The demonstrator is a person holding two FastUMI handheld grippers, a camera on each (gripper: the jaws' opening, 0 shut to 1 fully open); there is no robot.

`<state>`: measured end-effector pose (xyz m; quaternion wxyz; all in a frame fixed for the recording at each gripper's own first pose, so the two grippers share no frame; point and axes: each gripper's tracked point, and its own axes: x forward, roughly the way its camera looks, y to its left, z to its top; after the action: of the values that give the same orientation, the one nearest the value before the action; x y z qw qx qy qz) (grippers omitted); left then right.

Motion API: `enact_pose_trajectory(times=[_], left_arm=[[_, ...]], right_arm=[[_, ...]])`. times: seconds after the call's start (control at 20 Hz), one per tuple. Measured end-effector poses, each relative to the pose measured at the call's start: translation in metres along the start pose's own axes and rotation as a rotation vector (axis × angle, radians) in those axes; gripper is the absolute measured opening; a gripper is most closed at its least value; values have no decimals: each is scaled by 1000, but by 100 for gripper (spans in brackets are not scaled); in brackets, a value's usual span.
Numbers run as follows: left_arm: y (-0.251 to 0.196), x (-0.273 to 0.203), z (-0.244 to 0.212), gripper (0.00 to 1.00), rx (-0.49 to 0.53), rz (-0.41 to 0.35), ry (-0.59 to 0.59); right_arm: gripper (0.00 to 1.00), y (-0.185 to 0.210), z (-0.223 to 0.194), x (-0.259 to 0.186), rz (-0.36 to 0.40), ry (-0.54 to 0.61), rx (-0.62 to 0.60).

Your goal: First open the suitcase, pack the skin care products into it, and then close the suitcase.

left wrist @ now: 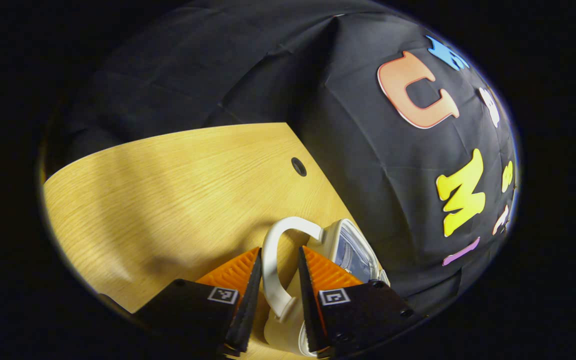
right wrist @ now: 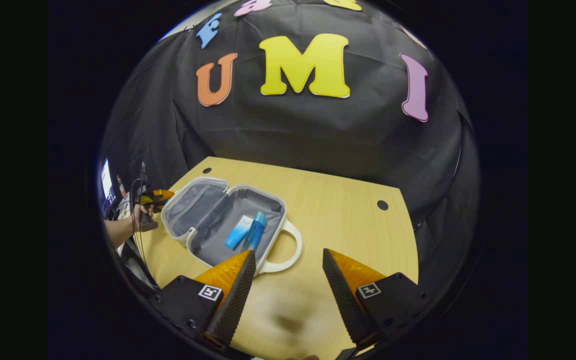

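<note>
Nearest my left camera, the left gripper (left wrist: 278, 272) has its orange fingers standing either side of a white handle (left wrist: 272, 260), a loop that runs up between them; a sliver of gap shows on each side, so I cannot tell whether they press on it. Just beyond the fingers sits the edge of the suitcase (left wrist: 350, 245), hard against the booth wall at the corner of the wooden table (left wrist: 168, 190).

In the right gripper view, my right gripper (right wrist: 288, 280) hangs with its fingers well apart over bare table, holding nothing. Past its fingertips the suitcase lies open and flat, grey lining up, with a blue tube (right wrist: 238, 232) and a blue bottle (right wrist: 255, 231) side by side in the nearer half. Farther off, at the case's far side, a hand (right wrist: 140, 215) holds a gripper.

I judge packing done, with closing the step in hand. The next move calls for swinging the empty half over the products and seating rim on rim.
</note>
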<state>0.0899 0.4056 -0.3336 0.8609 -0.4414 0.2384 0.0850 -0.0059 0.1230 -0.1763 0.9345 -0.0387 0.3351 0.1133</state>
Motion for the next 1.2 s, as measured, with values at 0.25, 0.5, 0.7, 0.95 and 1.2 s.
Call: enact_pose_trajectory(times=[0.25,0.5,0.7,0.95,1.2], left_arm=[[-13,-8,11,12,24,7,-47],[-91,-53,38,10,173,-69,-159],[-183,-100,26,10,367,-174,-226],[-276,-140,-31,10,591,-263,-257],[-324,-152,-96,10,798,-278,-276]], right_arm=[[80,-8,10,-11,-18,-55,38],[80,-21,36,-31,-60,-170,65],[80,-30,47,-58,-55,-256,69],[80,-48,48,-92,-63,-318,86],[79,-73,47,-114,-102,-364,96]])
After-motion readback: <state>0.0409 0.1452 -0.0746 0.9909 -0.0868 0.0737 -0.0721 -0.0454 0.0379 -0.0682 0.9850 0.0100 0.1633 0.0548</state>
